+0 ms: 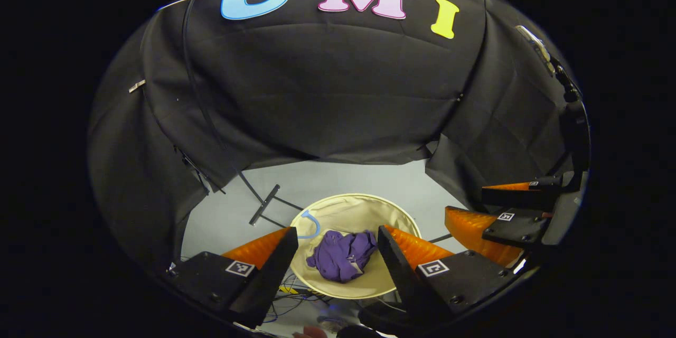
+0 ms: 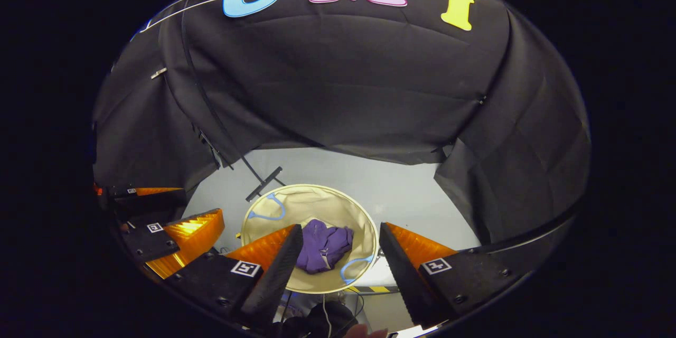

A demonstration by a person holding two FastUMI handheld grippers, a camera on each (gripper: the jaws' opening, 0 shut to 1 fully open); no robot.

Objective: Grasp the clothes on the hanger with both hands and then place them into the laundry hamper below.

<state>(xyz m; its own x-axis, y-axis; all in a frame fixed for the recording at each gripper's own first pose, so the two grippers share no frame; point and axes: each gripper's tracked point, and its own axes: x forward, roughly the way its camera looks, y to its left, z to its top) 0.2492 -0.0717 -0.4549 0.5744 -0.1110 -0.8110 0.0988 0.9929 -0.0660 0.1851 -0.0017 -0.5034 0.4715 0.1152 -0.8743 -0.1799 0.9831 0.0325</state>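
Black cloth walls the booth, and below both open, empty claws, left claw [image 1: 334, 237] and right claw [image 2: 340, 235], the purple garment [image 1: 342, 255] lies crumpled in the hamper [image 1: 364, 206], looking soft, light and best pinched at a raised fold.

We could read no text, brand or number; we saw only small square black-and-white code markers [image 1: 240, 268] on the tongs, which carried no words.
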